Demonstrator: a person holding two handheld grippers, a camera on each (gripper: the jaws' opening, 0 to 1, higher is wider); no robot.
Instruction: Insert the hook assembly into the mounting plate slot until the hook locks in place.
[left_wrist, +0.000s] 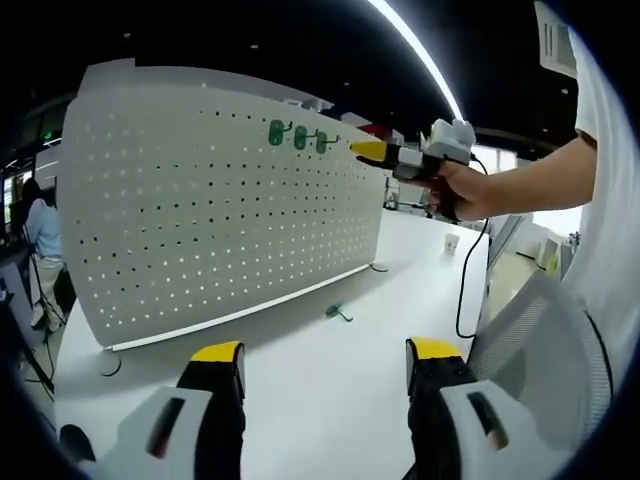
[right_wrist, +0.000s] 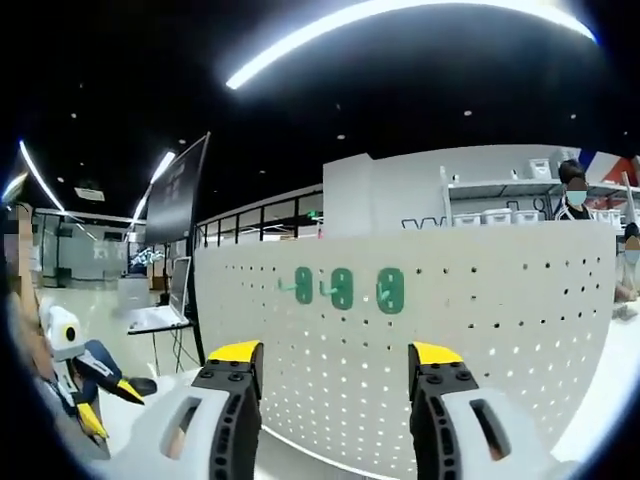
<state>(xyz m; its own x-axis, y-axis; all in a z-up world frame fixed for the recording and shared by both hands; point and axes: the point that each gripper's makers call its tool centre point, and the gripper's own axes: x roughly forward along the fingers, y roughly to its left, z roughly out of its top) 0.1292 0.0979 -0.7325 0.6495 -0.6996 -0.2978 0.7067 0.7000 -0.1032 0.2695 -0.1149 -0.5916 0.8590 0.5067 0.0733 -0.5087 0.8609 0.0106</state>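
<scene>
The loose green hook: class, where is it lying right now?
In the left gripper view, the loose green hook lies on the white table, just in front of the pegboard's lower edge.

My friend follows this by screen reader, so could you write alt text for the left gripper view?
A white pegboard stands upright on a white table with three green hooks mounted near its top edge. A person's hand holds the right gripper up beside those hooks, a fourth green hook lies on the table below, and the left gripper sits open and empty in the foreground.
</scene>
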